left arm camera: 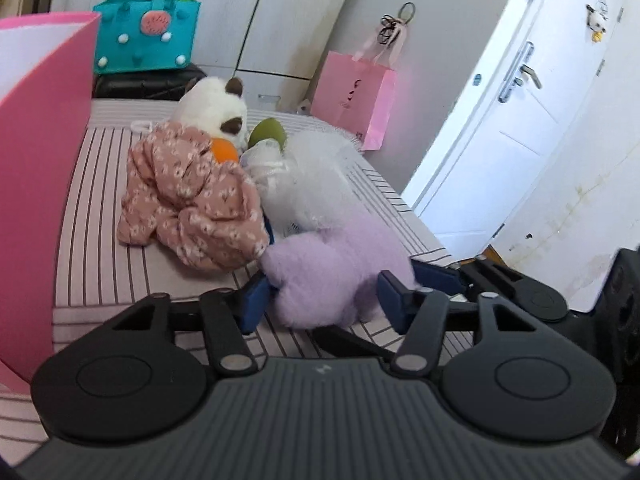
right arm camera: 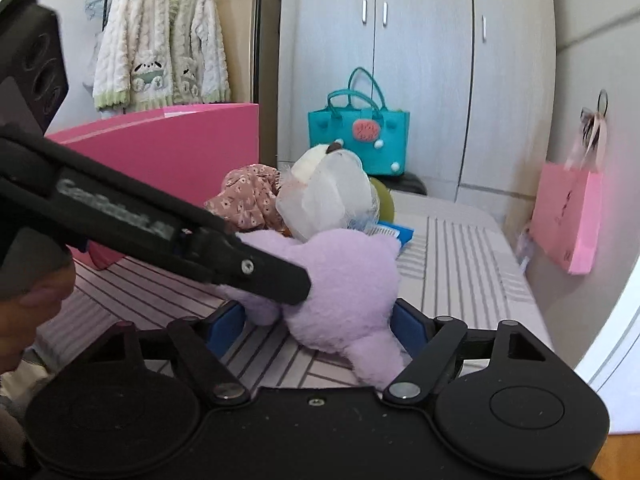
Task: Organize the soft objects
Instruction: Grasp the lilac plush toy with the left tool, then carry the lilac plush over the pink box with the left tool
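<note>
Both grippers are on the purple plush, which lies at the near end of the striped bed, touching the pile of soft things behind it: floral cloth, white mesh bundle, white plush with brown ears. Left gripper: fingers part-closed with the plush between them, the near blue pad looks pressed into the fur, the far one sits at the plush's edge, so it reads as a pinch on the plush, not confirmed on both sides. Right gripper: fingers flank the lower lobe of the plush, wider apart, pads at or just touching the fur; cannot tell if they are squeezing yet. To do the step well, each gripper should bite into the body of the plush, not just surface fur, both should close firmly before any lift, and the lift should go straight up so the plush does not drag the floral cloth or mesh bundle along. The likely drop point is the pink box on the left, judged only from its closeness. Hidden or unclear: the left gripper's arm crosses the right wrist view and covers part of the plush; the box interior is not visible; a blue item behind the plush is mostly covered; the green and orange objects in the pile are only partly seen and cannot be identified
</note>
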### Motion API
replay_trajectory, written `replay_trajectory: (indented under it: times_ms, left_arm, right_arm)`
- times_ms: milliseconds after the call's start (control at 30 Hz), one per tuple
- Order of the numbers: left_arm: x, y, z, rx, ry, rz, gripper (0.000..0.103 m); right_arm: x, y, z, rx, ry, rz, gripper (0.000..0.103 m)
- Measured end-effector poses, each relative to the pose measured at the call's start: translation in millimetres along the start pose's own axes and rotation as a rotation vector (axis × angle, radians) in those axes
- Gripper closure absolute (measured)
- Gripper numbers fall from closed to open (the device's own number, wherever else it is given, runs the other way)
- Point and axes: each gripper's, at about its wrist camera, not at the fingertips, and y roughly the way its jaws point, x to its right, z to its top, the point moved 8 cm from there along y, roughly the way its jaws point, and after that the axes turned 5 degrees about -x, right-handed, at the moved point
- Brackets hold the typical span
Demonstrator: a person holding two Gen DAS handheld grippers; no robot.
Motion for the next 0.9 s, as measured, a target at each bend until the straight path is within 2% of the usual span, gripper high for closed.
replay_trajectory:
  times_ms: [67, 167, 433, 700, 900]
  left_arm:
    - [-2, 3, -3, -0.009, -0.023, 0.0, 0.067]
    - [-1, 2, -4, -0.012, -0.012, 0.01, 0.073]
    - [9, -6, -6, -0.016, 0.032, 0.031, 0.073]
    - [8, -20, -12, -0.104, 0.005, -0.005, 0.072]
    - [14, -40, -14, -0.149, 0.057, 0.016, 0.072]
  right_arm:
    - [1, 1, 0, -0.009, -0.006, -0.017, 0.027]
    - [4, 0, 0, -0.009, 0.013, -0.008, 0.031]
    - [1, -10, -2, -0.012, 0.022, -0.015, 0.033]
    - [-9, -23, 1, -0.077, 0.045, 0.046, 0.028]
    - [-23, -34, 6, -0.128, 0.051, 0.105, 0.027]
